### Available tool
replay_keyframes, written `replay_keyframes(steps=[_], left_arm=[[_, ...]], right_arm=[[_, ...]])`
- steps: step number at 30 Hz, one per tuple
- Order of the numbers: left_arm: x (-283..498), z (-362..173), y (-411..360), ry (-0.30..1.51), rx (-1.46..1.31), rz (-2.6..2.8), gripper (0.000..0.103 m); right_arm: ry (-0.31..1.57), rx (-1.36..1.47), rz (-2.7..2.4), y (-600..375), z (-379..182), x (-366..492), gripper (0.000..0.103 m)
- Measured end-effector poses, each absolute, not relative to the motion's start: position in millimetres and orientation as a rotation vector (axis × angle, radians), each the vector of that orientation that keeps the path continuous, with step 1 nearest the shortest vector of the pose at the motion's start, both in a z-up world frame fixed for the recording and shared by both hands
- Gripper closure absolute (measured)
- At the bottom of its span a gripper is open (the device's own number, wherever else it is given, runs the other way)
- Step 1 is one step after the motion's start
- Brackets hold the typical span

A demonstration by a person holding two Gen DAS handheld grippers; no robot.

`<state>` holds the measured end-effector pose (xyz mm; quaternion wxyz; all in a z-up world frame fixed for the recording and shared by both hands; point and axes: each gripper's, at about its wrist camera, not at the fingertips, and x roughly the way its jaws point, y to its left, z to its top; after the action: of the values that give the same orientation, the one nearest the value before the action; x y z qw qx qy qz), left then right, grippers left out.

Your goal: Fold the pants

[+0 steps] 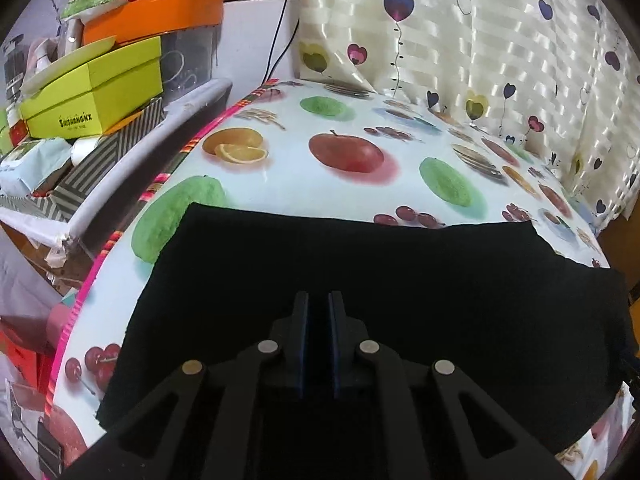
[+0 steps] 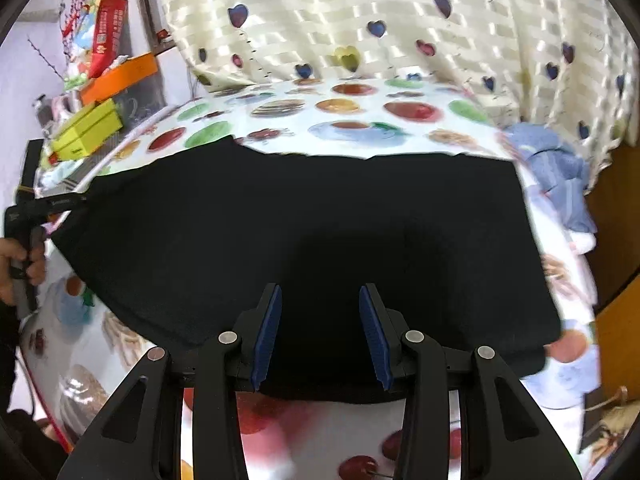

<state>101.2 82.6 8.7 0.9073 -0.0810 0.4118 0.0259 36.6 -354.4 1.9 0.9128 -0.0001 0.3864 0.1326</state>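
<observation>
The black pants (image 1: pixel 360 280) lie flat on the fruit-print tablecloth (image 1: pixel 320 184), folded into a broad dark panel. They also show in the right wrist view (image 2: pixel 320 220). My left gripper (image 1: pixel 319 300) hovers over the pants' near left part; its blue-padded jaws stand almost together, and I cannot tell whether cloth is pinched between them. My right gripper (image 2: pixel 320 296) is open over the near edge of the pants, with nothing between its pads. The left gripper's handle and the person's hand (image 2: pixel 24 240) show at the pants' left corner.
A stack of yellow-green (image 1: pixel 92 92) and orange (image 1: pixel 152 16) boxes stands left of the table. A heart-print curtain (image 1: pixel 480 40) hangs behind it. Blue folded clothing (image 2: pixel 560 168) lies at the table's right end. The pink table edge (image 1: pixel 92 280) runs along the left.
</observation>
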Motion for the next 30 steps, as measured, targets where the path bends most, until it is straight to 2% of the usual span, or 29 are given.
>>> replay_keyframes(steps=[3,8,13,19,23,30], left_arm=[[87,14,81,0.828,-0.185,0.040,0.091],[63,19,67,0.796,-0.188,-0.024,0.087],[45,13,51,0.819,-0.166,-0.060,0.087],[24,15,20,0.810,-0.113,-0.129,0.087],[22,9,2,0.843,-0.075,-0.170,0.087],[11,8,-6,0.817,-0.034,-0.146,0.083]], right_arm=[[0.751,-0.008,0.247,-364,10,30,0.061],[0.849,-0.017,0.167,-381,-8,31,0.060],[0.852,-0.034,0.156,-383,-8,18,0.059],[0.789,-0.070,0.246,-346,5,9,0.059],[0.807,-0.151,0.298,-309,-8,11,0.058],[0.809,-0.157,0.312,-311,-7,4,0.058]])
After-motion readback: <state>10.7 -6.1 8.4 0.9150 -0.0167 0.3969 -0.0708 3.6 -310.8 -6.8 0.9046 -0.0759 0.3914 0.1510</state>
